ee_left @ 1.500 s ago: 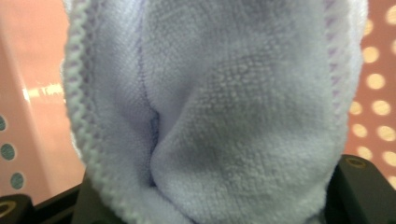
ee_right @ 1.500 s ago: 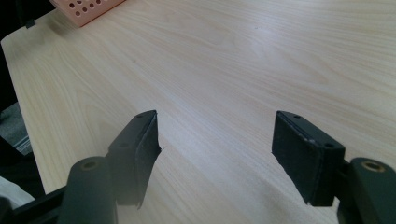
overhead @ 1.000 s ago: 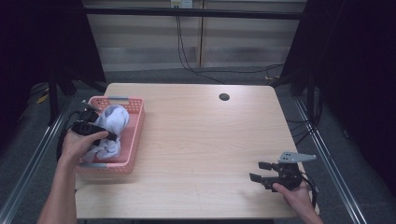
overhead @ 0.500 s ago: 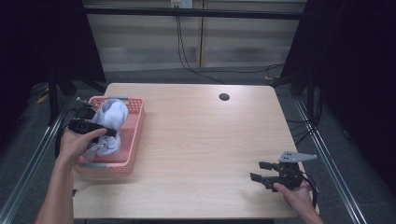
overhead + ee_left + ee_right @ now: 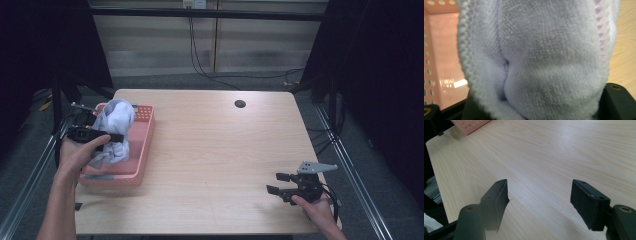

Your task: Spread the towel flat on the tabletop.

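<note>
Since the earlier frame my left gripper [image 5: 107,136] has come up and a little away from me, and the towel [image 5: 114,131] has come up with it, so the pale bundle now stands higher over the pink basket [image 5: 142,150]. My right gripper [image 5: 280,183] has not shifted; it rests near the front right corner of the tabletop [image 5: 215,150] with its jaws spread wide and nothing between them.

My left gripper is clamped on the towel: in the left gripper view the terry cloth [image 5: 536,62] bulges between the black jaws, with the basket wall [image 5: 441,50] behind it. Its lower folds appear to hang down into the basket.

I judge the job as just begun: the towel is gripped and partly lifted, but not yet clear of the basket or laid on the tabletop, and whatever follows there is all left to do.

By count: one towel, one basket, two grippers, and one small dark hole [image 5: 240,104] in the tabletop at the far side.
</note>
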Available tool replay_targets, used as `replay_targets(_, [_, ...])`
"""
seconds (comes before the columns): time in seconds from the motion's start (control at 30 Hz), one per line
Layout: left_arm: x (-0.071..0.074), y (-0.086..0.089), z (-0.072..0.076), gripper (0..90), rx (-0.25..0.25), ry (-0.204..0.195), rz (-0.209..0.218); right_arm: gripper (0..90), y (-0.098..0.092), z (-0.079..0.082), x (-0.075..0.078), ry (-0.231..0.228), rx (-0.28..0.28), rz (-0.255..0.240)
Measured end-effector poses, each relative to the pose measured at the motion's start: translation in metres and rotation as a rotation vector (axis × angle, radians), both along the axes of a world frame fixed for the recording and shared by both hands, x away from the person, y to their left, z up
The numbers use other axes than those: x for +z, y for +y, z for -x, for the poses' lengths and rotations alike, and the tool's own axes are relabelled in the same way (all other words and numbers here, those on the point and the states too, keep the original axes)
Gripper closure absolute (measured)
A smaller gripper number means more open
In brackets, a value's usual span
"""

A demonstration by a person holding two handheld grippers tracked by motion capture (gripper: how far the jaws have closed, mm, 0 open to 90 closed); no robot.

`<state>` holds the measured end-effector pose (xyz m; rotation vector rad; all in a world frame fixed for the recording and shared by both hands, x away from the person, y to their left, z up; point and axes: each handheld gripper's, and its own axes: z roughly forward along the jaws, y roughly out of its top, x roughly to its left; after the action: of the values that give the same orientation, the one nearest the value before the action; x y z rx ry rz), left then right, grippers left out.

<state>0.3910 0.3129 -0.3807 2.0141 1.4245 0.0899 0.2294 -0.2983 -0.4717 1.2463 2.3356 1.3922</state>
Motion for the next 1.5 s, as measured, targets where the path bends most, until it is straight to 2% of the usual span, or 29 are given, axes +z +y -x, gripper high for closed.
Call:
replay_targets(0.03, [0.002, -0.001, 0.001, 38.3, 0.011, -0.011, 0.003, 30.6, 0.0, 0.0, 0.0, 0.002, 0.001, 0.0])
replay_targets(0.17, [0.011, -0.002, 0.006, 38.3, 0.0, -0.037, 0.005, 30.6, 0.001, 0.0, 0.0, 0.003, 0.001, 0.001])
replay_targets(0.23, [0.018, -0.001, 0.01, 38.3, 0.011, -0.066, 0.026, 30.6, 0.001, 0.0, 0.0, 0.004, 0.001, 0.0])
replay_targets(0.3, [0.022, -0.001, 0.012, 38.3, 0.01, -0.075, 0.043, 30.5, 0.001, 0.0, 0.0, 0.004, 0.004, -0.005])
replay_targets(0.33, [0.024, -0.003, 0.013, 38.3, 0.028, -0.081, 0.058, 30.5, 0.001, 0.0, 0.0, 0.002, 0.005, -0.004])
replay_targets(0.37, [0.026, -0.002, 0.014, 38.4, 0.008, -0.082, 0.044, 30.5, 0.002, 0.001, 0.001, 0.001, 0.004, -0.004])
replay_targets(0.4, [0.028, -0.003, 0.015, 38.3, 0.021, -0.085, 0.06, 30.5, 0.002, 0.001, 0.001, 0.001, 0.006, -0.006])
replay_targets(0.43, [0.029, -0.003, 0.015, 38.3, 0.003, -0.089, 0.047, 30.5, 0.002, 0.001, 0.001, 0.0, 0.008, -0.006])
replay_targets(0.57, [0.038, -0.01, 0.019, 38.3, -0.009, -0.111, 0.056, 30.6, 0.001, 0.0, 0.001, 0.002, 0.007, -0.007])
replay_targets(0.77, [0.049, -0.027, 0.022, 38.3, -0.046, -0.137, 0.055, 30.5, 0.002, 0.0, 0.001, 0.0, 0.009, -0.004])
replay_targets(0.9, [0.05, -0.039, 0.021, 38.3, -0.078, -0.149, 0.075, 30.5, 0.002, 0.0, 0.0, 0.0, 0.012, -0.006])
replay_targets(1.07, [0.055, -0.064, 0.016, 38.3, -0.123, -0.163, 0.089, 30.5, 0.003, -0.001, 0.0, 0.006, 0.01, -0.004])
replay_targets(1.13, [0.057, -0.072, 0.014, 38.3, -0.133, -0.164, 0.109, 30.5, 0.003, -0.001, 0.0, 0.006, 0.007, -0.003])
replay_targets(1.33, [0.065, -0.095, 0.011, 38.4, -0.17, -0.181, 0.093, 30.5, 0.002, -0.001, 0.0, 0.006, 0.008, -0.006])
replay_targets(1.4, [0.066, -0.101, 0.008, 38.3, -0.183, -0.178, 0.105, 30.5, 0.002, -0.001, 0.0, 0.003, 0.008, -0.007])
replay_targets(1.5, [0.068, -0.111, 0.006, 38.3, -0.198, -0.181, 0.094, 30.5, 0.002, -0.001, 0.0, 0.007, 0.007, -0.006])
